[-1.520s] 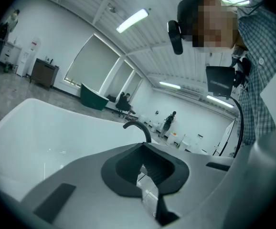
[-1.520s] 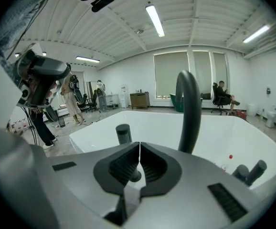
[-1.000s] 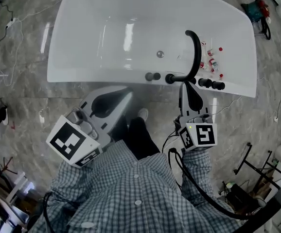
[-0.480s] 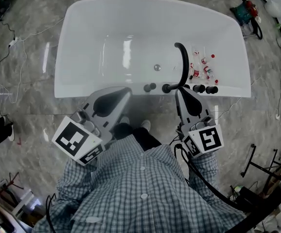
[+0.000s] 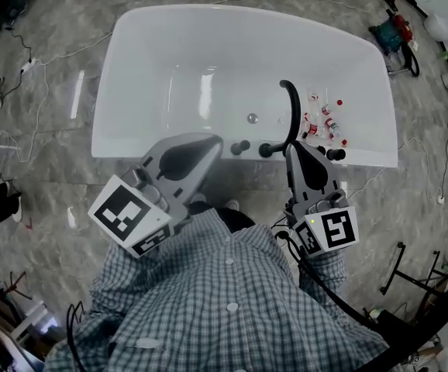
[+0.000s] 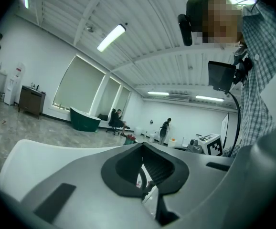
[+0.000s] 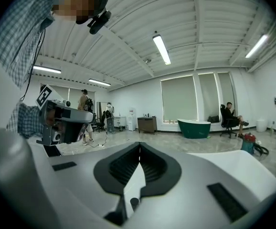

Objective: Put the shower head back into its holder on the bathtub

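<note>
White bathtub (image 5: 146, 68), broad-rimmed and rounded at the corners, seen from above with its long side crosswise. Small chrome drain (image 5: 252, 118) low on the near inner wall. On the near rim, a row of black fittings: tall curved spout (image 5: 292, 107) arching out over the basin, round knob (image 5: 240, 146) just left of its base, another dark piece (image 5: 336, 154) further right, partly covered. Shower head and holder not told apart among these.

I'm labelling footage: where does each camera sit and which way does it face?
Head view: on the head, steeply down onto bathtub; shirt, left gripper, right gripper show.
Left gripper view: rides that gripper, faces across the room; sleeve shows.
Right gripper view: rides that gripper, faces across the room; left gripper shows.
Shared: gripper views both catch green tub.
</note>
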{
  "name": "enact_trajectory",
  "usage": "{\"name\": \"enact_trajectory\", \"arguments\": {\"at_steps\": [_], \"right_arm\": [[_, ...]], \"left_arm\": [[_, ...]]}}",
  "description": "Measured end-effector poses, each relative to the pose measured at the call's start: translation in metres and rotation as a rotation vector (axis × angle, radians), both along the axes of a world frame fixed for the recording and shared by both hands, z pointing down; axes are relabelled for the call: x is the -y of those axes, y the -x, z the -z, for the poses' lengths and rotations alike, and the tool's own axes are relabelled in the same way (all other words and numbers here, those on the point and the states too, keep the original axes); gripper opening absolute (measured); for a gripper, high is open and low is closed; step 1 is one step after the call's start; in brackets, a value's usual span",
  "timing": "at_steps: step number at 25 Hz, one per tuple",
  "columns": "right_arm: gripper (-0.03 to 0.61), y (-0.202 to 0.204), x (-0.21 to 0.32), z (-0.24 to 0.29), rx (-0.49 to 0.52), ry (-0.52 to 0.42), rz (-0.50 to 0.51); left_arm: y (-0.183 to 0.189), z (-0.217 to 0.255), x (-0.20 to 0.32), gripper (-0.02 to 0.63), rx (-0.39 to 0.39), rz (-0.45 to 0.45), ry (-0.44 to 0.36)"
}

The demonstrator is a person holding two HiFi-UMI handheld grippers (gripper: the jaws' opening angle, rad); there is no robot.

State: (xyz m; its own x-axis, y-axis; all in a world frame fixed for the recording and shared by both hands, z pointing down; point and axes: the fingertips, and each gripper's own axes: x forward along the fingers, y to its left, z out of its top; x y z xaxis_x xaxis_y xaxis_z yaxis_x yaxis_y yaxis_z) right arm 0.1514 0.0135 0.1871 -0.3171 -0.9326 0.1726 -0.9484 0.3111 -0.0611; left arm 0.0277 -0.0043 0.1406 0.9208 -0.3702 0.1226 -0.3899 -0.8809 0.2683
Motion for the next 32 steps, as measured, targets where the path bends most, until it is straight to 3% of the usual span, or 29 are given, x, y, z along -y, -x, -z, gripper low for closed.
{"name": "enact_trajectory", "arguments": {"at_steps": [32], "right_arm": [[0.018, 0.024, -0.010, -0.001, -0.032, 0.020, 0.041]], "left_arm": [[0.000, 0.006, -0.007, 0.009, -0.038, -0.020, -0.012]]}}
